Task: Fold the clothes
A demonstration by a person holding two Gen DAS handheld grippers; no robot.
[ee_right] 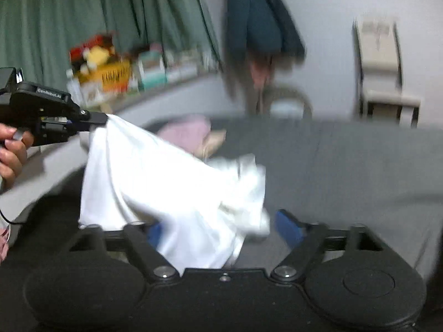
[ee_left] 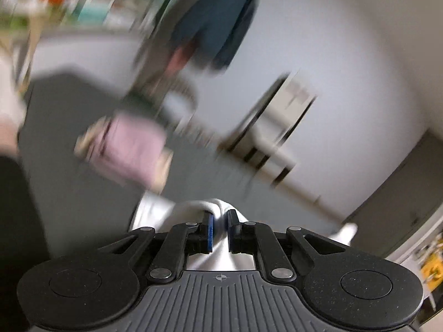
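A white garment [ee_right: 155,182] hangs in the air over the grey bed [ee_right: 346,160]. My left gripper [ee_left: 219,222] is shut on a bunched corner of the white garment [ee_left: 218,210]; in the right wrist view the left gripper [ee_right: 103,119] holds that corner up at the left, with a hand [ee_right: 12,149] on its grip. My right gripper [ee_right: 221,229] stands open, its blue pads [ee_right: 288,228] wide apart, and the garment's lower part drapes between them without being pinched. Both views are motion-blurred.
A folded pink garment [ee_right: 188,132] lies on the bed beyond the white one, also seen as a pink garment [ee_left: 130,146] in the left wrist view. Dark blue clothing [ee_right: 260,22] hangs on the wall. A beige chair [ee_right: 382,72] stands at the right, a cluttered shelf [ee_right: 124,69] by the green curtain.
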